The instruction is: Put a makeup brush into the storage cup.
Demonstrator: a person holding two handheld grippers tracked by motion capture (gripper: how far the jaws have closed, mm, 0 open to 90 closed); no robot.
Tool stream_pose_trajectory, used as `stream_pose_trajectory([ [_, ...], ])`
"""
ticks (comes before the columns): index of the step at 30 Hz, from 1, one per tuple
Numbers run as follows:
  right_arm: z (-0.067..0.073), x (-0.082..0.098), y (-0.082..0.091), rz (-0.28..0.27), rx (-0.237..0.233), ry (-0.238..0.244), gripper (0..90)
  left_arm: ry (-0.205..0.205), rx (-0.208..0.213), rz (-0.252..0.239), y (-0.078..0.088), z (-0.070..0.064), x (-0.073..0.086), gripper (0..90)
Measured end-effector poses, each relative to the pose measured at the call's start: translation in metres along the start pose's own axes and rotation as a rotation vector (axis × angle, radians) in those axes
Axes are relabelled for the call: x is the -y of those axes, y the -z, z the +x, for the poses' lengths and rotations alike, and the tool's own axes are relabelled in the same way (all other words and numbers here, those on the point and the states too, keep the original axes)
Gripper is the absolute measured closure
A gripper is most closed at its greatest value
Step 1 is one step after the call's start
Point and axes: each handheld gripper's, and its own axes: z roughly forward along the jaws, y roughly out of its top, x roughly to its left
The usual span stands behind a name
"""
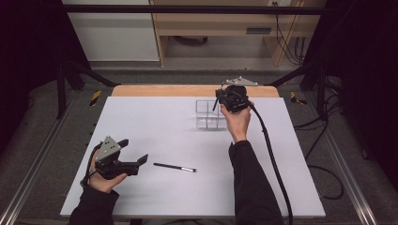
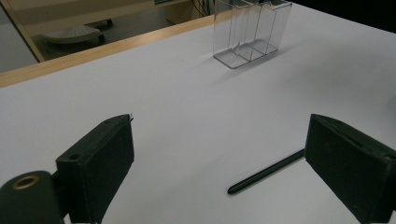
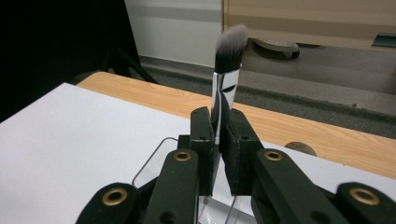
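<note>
The right claw [image 3: 217, 135], clenched on an upright makeup brush [image 3: 227, 70], hangs above the clear organizer [image 1: 210, 114]; left claw [image 2: 219, 154] released, well apart from it.

A makeup brush [image 3: 227, 70] with a silver metal ferrule and dark bristles with pale tips stands upright, bristles up, over a clear plastic organizer with compartments [image 1: 210, 114]. The organizer stands on the white table at about 1 o'clock from the table's centre.
</note>
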Motion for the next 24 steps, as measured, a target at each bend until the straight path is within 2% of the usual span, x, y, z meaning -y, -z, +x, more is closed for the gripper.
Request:
stream_pose_trajectory([
  [9, 0.001, 0.007, -0.011, 0.032, 0.014, -0.009, 83.3, -0.002, 0.000, 0.002, 0.000, 0.000, 0.000, 7.9],
  [19, 0.002, 0.015, -0.021, 0.058, 0.009, -0.019, 83.3, -0.005, 0.002, 0.002, 0.000, -0.001, 0.000, 7.9],
  [24, 0.000, 0.019, -0.025, 0.088, 0.014, -0.023, 83.2, -0.003, 0.003, 0.002, -0.001, -0.002, 0.000, 7.9],
])
